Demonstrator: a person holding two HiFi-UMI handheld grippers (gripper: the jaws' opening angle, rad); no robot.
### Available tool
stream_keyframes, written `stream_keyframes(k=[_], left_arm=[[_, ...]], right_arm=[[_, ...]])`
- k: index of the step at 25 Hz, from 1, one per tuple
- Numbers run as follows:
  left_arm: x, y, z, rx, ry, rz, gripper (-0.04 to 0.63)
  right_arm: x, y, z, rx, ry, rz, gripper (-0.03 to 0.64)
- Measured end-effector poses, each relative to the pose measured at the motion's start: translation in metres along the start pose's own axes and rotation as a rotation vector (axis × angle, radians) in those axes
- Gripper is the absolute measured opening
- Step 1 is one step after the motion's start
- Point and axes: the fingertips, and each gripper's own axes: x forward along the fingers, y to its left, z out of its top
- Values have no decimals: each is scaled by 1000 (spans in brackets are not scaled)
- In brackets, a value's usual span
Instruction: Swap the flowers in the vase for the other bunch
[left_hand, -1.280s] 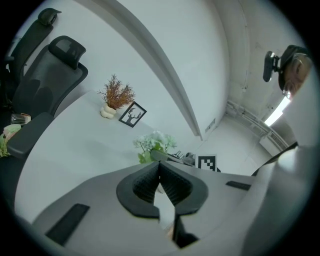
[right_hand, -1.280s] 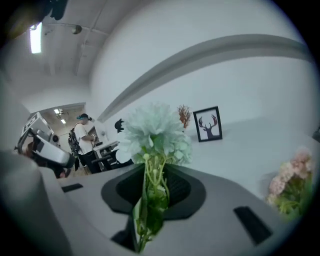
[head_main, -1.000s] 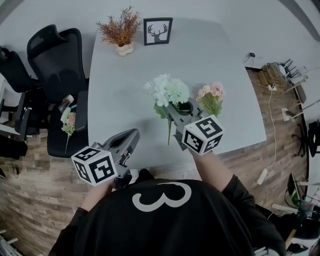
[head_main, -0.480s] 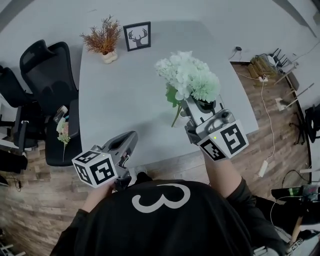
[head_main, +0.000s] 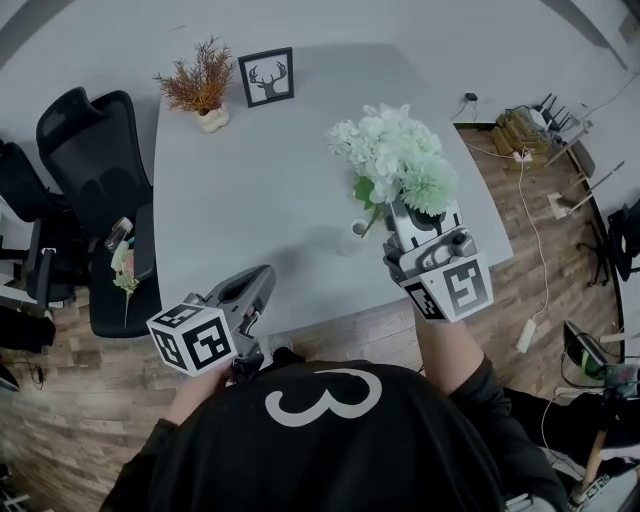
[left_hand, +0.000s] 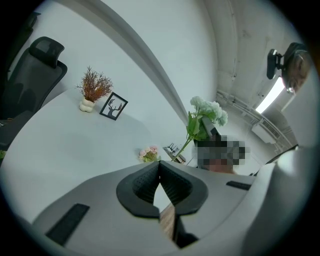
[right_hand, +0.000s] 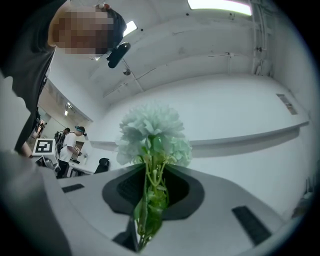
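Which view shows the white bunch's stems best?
Right gripper view: the stems stand close, clamped in the right gripper. Head view shows mostly blooms; left gripper view shows the bunch small, far off.

At the far end of the grey table (head_main: 250, 200), a rust-brown dried sprig (head_main: 198, 80) in a pale pot (head_main: 213, 120), just beside an upright framed deer picture (head_main: 266, 77). Left of the table, black office chairs (head_main: 95, 140) on a wood-plank floor (head_main: 60, 440); right of it, a white power strip (head_main: 527, 336) on a trailing cable. Well back in the right gripper view, a person in a white shirt (right_hand: 67, 146).
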Motion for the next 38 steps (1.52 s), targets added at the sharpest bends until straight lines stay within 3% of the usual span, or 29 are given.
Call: stream_keyframes(k=[12, 28, 38], left_arm=[[10, 14, -5, -12, 49, 25, 11], [11, 38, -12, -42, 106, 53, 11], [9, 31, -23, -46, 114, 49, 11]], right_arm=[[3, -11, -41, -4, 19, -16, 74], [-14, 0, -138, 73, 195, -47, 78], [-25, 10, -154, 80, 273, -26, 94]])
